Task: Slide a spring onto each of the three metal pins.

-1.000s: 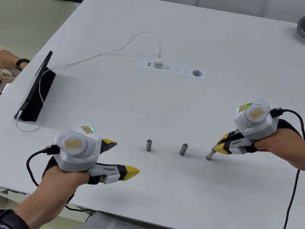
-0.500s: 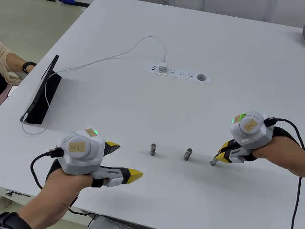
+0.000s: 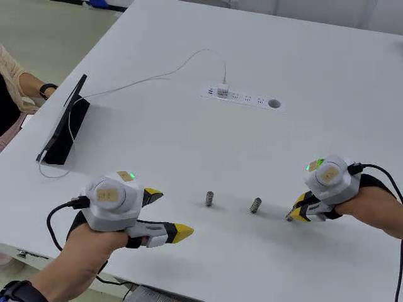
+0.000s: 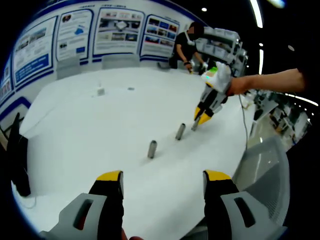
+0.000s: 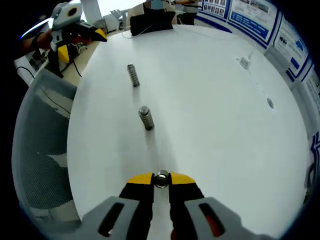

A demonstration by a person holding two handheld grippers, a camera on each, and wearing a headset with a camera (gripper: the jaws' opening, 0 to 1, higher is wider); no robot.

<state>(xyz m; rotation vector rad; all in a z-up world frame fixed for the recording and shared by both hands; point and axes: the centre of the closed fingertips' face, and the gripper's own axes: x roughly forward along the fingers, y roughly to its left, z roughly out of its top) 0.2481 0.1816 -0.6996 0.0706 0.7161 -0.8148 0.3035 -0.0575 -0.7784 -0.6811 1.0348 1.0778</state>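
Both grippers share one build. The left gripper (image 3: pixel 169 214) has a rounded pale-grey body, and its round cap (image 3: pixel 108 195) carries a tan sticker with faint writing. A green light glows at the cap's edge, and a black cable (image 3: pixel 58 209) leaves the body behind the cap. The jaws are black with yellow tips, on grey slotted bases. The right gripper (image 3: pixel 295 212) looks the same, with its own black cable (image 3: pixel 378 168). A dark band (image 3: pixel 16 290) circles the person's left wrist.

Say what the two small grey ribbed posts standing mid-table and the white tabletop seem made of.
Left grey ribbed post and right grey ribbed post: probably bare metal, wire coil around a pin; grey sheen, spiral ridges. White tabletop: smooth, matte, perhaps laminate or painted board.
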